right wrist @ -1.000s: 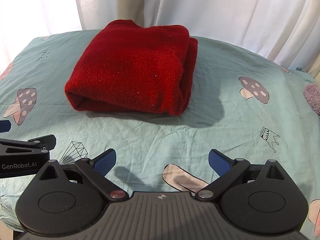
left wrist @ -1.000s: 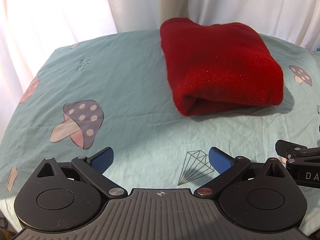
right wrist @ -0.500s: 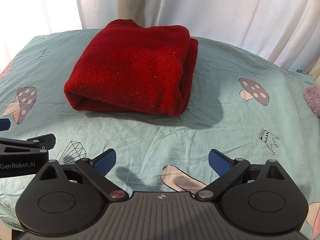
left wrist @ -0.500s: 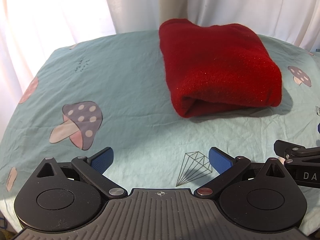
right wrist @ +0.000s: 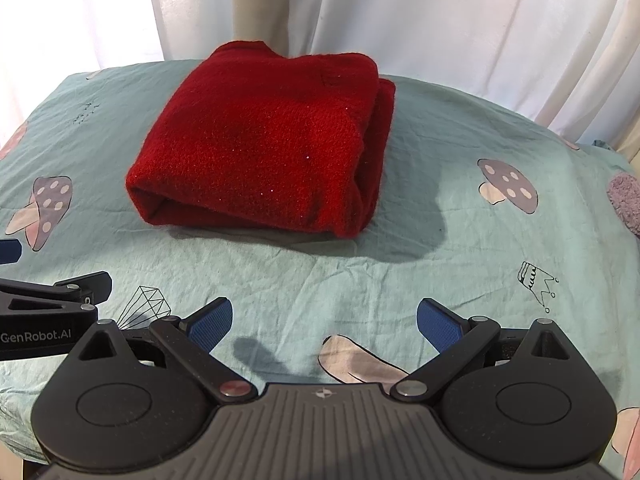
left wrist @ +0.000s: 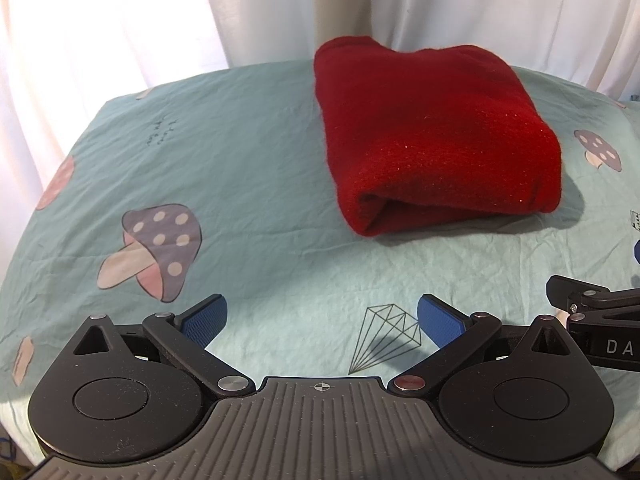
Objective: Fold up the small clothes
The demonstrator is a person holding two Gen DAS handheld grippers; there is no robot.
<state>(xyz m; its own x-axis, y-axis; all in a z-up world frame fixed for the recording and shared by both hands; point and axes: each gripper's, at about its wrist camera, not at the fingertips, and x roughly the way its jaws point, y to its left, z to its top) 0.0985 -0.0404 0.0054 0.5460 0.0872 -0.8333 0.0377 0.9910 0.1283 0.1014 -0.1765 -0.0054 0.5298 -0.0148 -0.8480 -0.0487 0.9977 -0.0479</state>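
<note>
A red knitted garment [left wrist: 432,136] lies folded into a thick rectangle on the teal mushroom-print sheet [left wrist: 240,152], toward the far side. It also shows in the right wrist view [right wrist: 272,144]. My left gripper [left wrist: 320,316] is open and empty, low over the sheet's near part, well short of the garment. My right gripper [right wrist: 324,320] is open and empty, also near the front, apart from the garment. Each gripper's body shows at the edge of the other's view.
White curtains [right wrist: 440,20] hang behind the table. A fuzzy grey-purple item [right wrist: 626,200] lies at the right edge of the sheet. The sheet's edges fall away at the left and the far side.
Both grippers have drifted slightly, so the garment sits a little lower and left in the views. The jaws stay open and the garment has not moved.
</note>
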